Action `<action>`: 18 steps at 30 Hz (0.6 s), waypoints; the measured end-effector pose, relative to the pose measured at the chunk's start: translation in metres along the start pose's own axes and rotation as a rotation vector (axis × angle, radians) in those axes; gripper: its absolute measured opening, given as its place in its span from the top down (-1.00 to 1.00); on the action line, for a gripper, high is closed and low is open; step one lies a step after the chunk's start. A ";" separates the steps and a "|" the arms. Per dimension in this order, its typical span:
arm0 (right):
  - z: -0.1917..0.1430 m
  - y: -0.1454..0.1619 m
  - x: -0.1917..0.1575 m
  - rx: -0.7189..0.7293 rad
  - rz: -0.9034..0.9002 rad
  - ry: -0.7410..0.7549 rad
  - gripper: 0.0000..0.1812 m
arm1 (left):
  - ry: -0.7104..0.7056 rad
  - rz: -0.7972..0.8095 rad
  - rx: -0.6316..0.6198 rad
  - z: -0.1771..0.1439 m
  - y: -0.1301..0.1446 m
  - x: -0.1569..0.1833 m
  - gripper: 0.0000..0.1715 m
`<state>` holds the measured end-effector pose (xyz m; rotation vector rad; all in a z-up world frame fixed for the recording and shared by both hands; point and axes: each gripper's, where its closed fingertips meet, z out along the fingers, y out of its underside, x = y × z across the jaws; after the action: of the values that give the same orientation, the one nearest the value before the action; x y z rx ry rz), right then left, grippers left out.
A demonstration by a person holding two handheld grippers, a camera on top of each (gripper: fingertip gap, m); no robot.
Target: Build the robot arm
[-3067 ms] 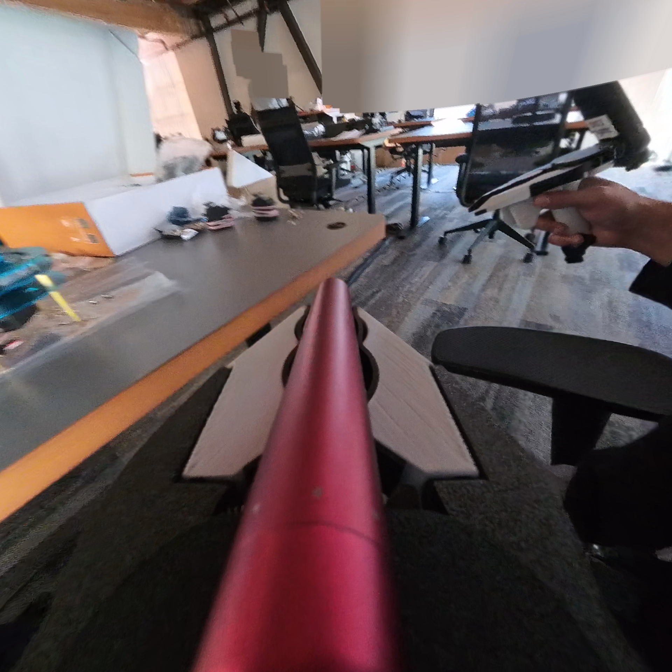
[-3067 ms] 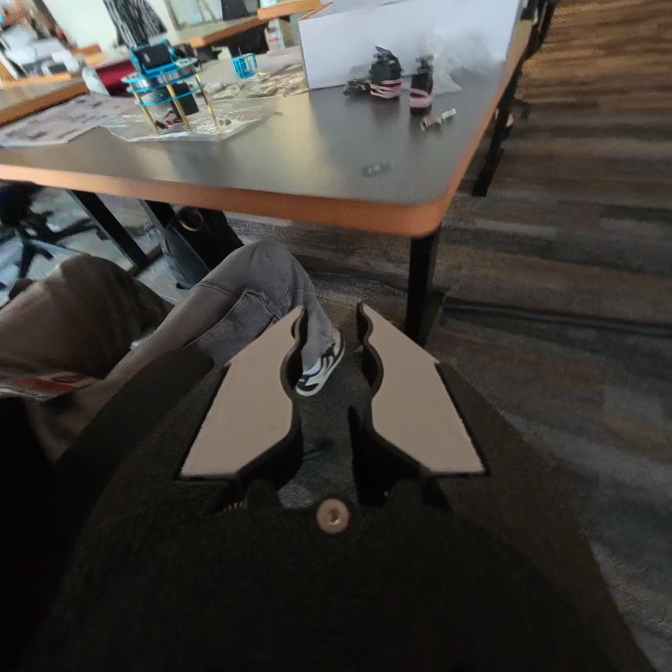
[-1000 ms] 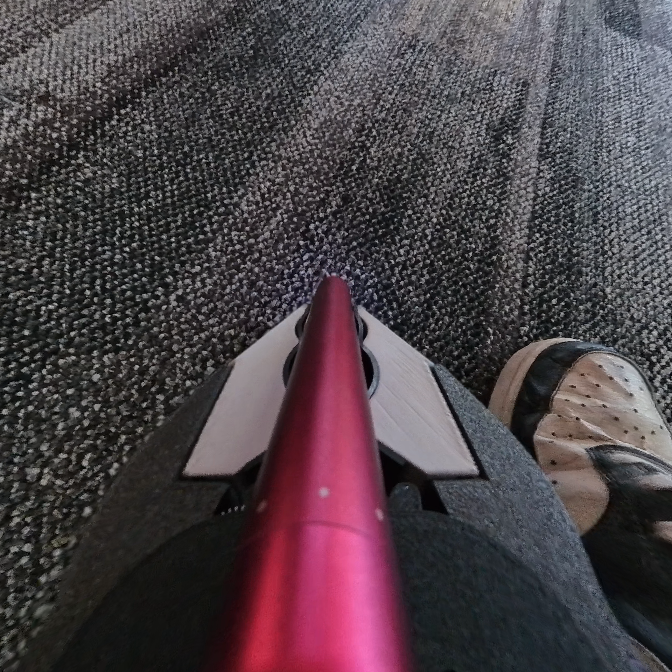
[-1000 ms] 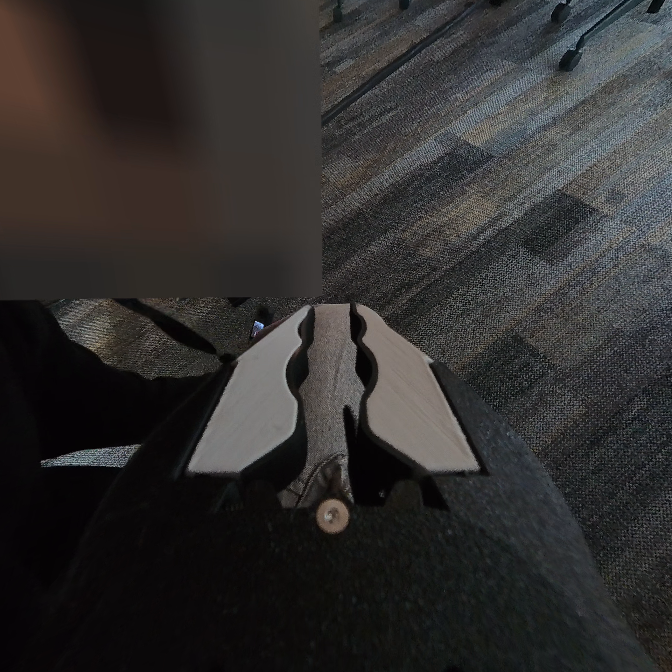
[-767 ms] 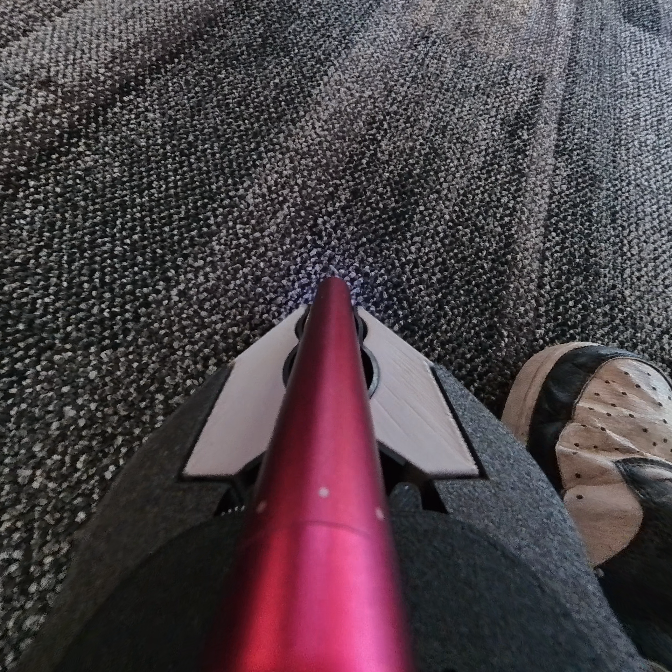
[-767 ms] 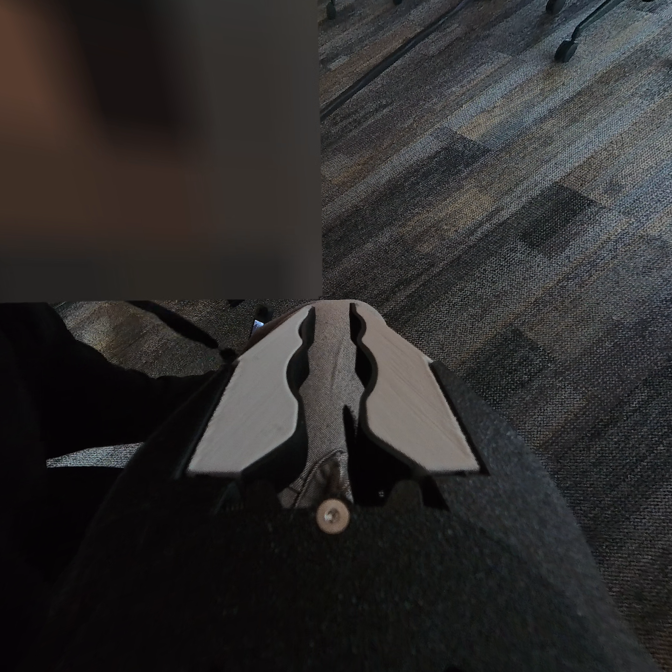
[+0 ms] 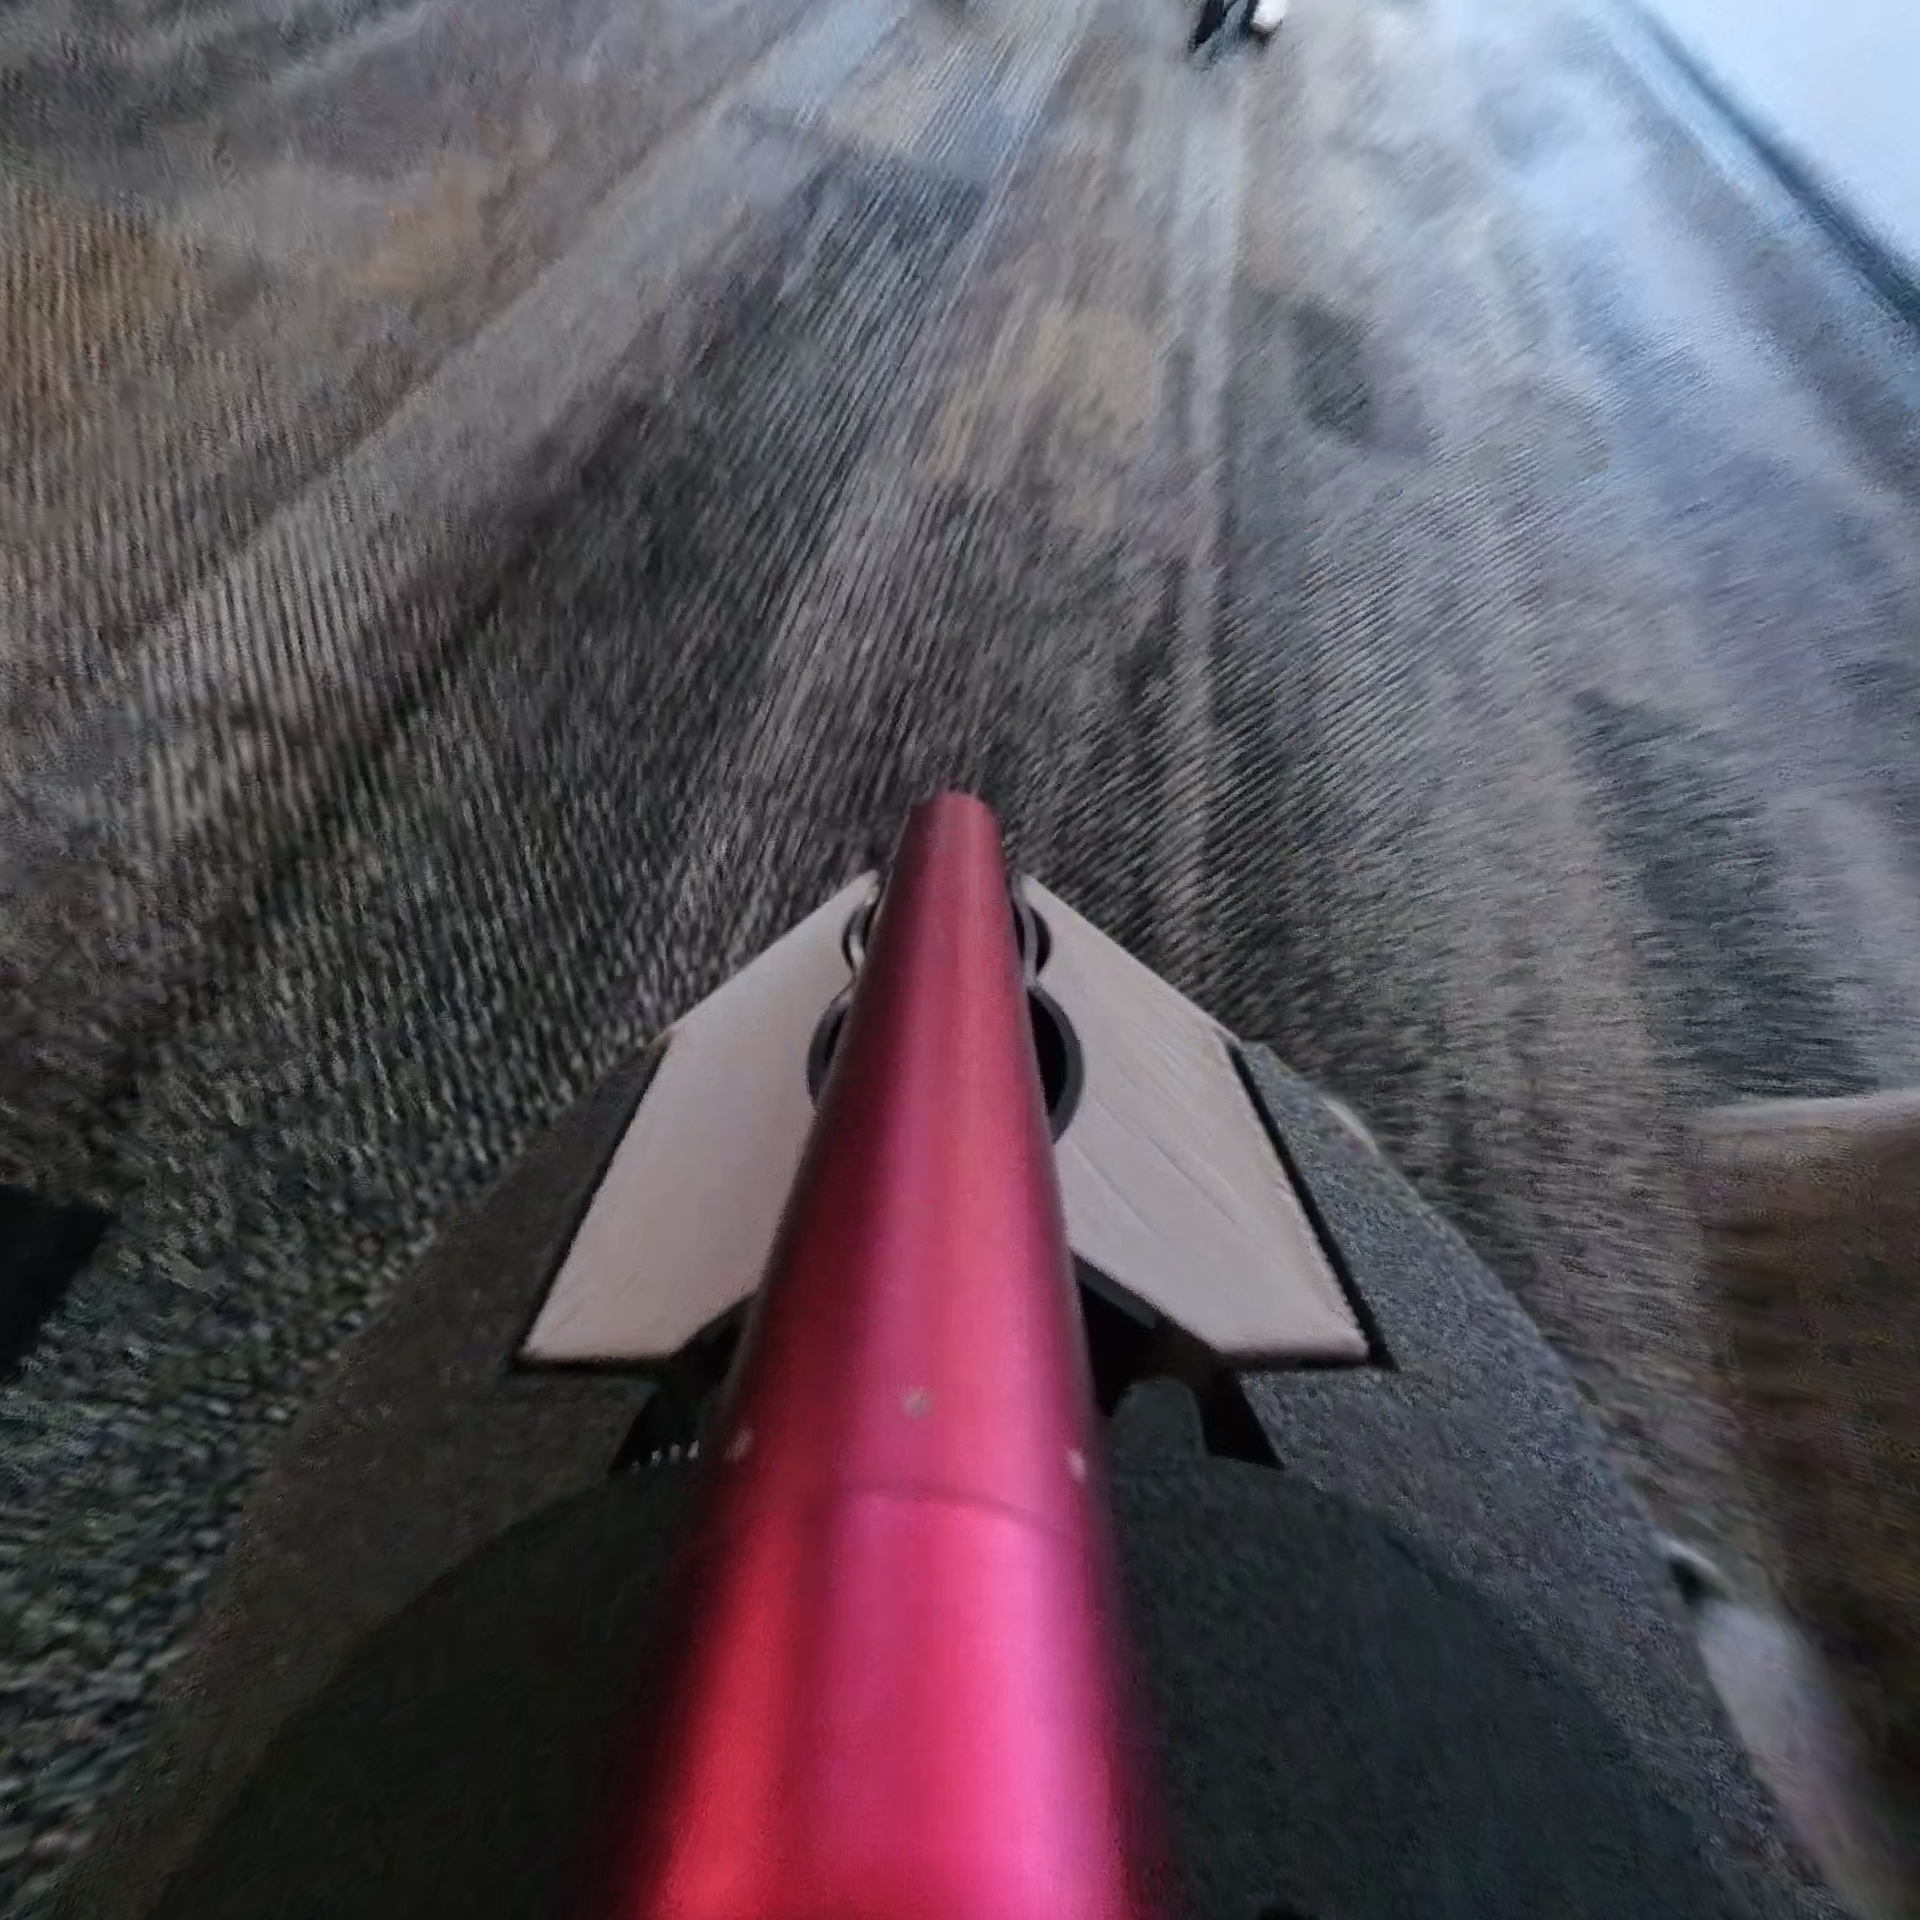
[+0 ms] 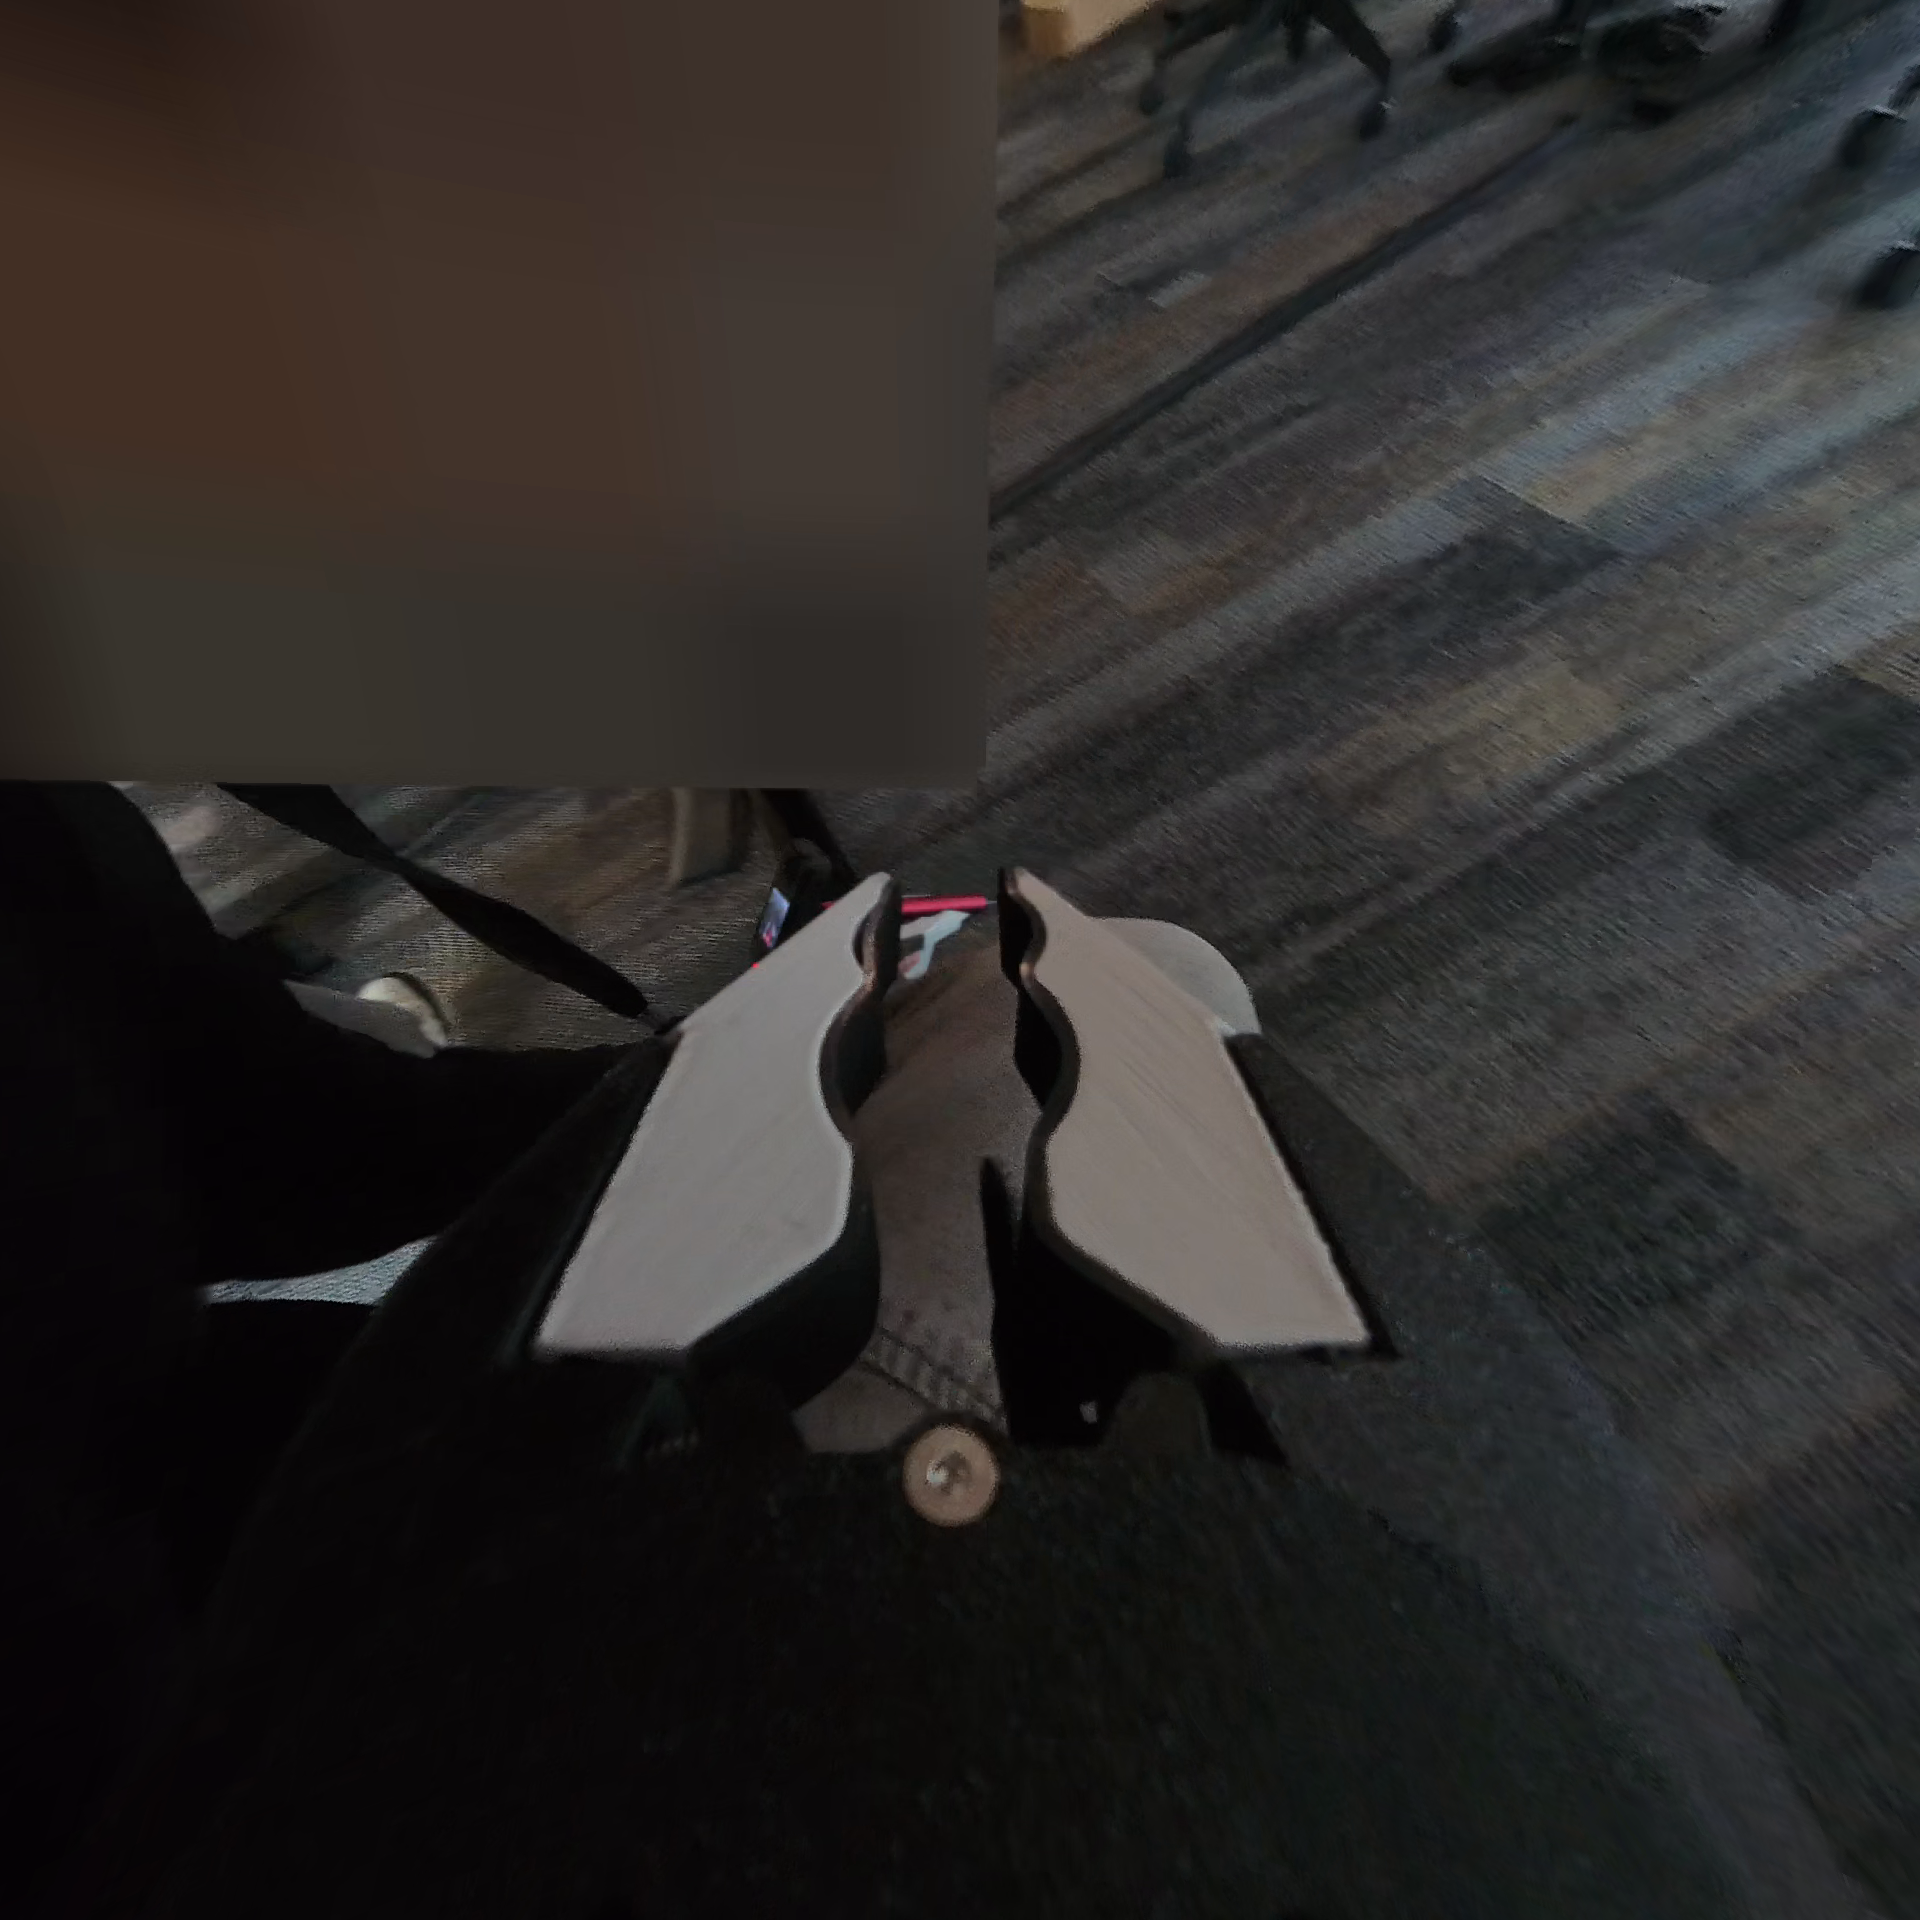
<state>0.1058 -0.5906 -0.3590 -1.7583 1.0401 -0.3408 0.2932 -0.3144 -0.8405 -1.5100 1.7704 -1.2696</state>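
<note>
My left gripper (image 7: 951, 904) is shut on a metallic red tapered tube (image 7: 914, 1351) that runs forward along the fingers and sticks out just past the tips. It points down at grey carpet (image 7: 520, 623), and the view is blurred by motion. My right gripper (image 8: 945, 894) is open with a narrow gap and holds nothing. It hovers over a person's grey trouser leg (image 8: 935, 1143), which shows between the fingers. A small red piece (image 8: 940, 904) shows just beyond its tips; I cannot tell what it is.
Striped grey-brown carpet (image 8: 1455, 727) fills the floor. A dark cable (image 8: 1299, 301) crosses it and chair bases (image 8: 1268, 73) stand farther off. A shoe (image 8: 395, 1003) sits at the left. A blurred brown shape (image 7: 1818, 1299) lies at the right of the left wrist view. The grippers' ends are close to 60 centimeters from one another.
The left gripper has swung so more floor ahead shows, now blurred, and the shoe at its right has left the view. The right gripper shifted slightly and its jaws stand a bit wider.
</note>
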 end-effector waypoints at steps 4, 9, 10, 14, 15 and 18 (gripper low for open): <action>0.013 -0.031 -0.058 0.050 -0.026 -0.220 0.77 | 0.194 -0.017 0.123 -0.112 -0.126 0.034 0.76; 0.032 -0.068 -0.144 0.096 -0.191 -0.434 0.70 | 0.324 0.087 0.299 -0.299 -0.287 0.074 0.74; 0.035 -0.074 -0.164 0.083 -0.236 -0.481 0.70 | 0.334 0.084 0.339 -0.340 -0.316 0.080 0.74; 0.037 -0.105 -0.261 0.057 -0.457 -0.672 0.69 | 0.316 0.095 0.390 -0.496 -0.384 0.105 0.73; 0.037 -0.111 -0.290 0.044 -0.520 -0.722 0.64 | 0.312 0.096 0.407 -0.533 -0.393 0.111 0.74; 0.039 -0.126 -0.380 0.045 -0.645 -0.869 0.62 | 0.225 0.085 0.455 -0.632 -0.405 0.111 0.74</action>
<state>-0.0308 -0.2584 -0.1781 -1.8781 -0.1586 0.0347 -0.0619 -0.1915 -0.1815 -1.0598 1.5139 -1.7103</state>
